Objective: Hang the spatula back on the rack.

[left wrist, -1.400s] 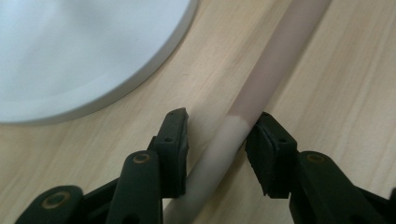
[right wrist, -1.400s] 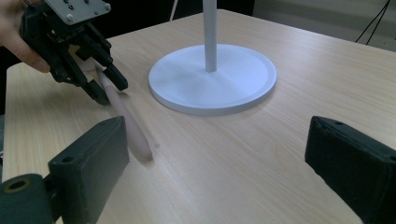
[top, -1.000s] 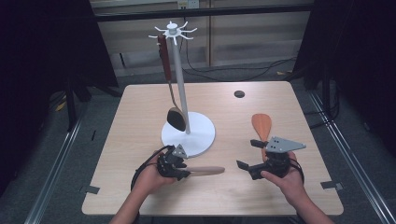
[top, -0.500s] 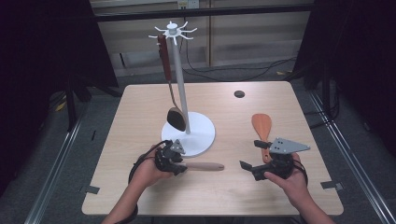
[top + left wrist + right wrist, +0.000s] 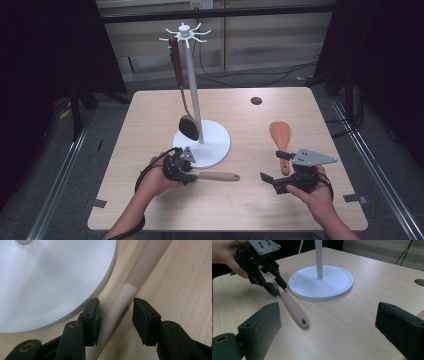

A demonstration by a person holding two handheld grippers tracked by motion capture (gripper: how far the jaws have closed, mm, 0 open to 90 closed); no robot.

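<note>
The pale-handled utensil (image 5: 215,176) is laid flat on the table (image 5: 240,210), just beside the white stand base (image 5: 217,140). Its handle is straddled by the left gripper (image 5: 115,315), whose jaws have just been opening and are seen parted, pads clear. The right gripper (image 5: 327,330) is held wide open, well apart.

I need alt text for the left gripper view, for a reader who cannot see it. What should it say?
The left gripper's two black jaws straddle the pale beige utensil handle lying on the light wooden table, with a gap on the right side; they have just been opening. The round white base of the utensil stand lies at upper left.
</note>
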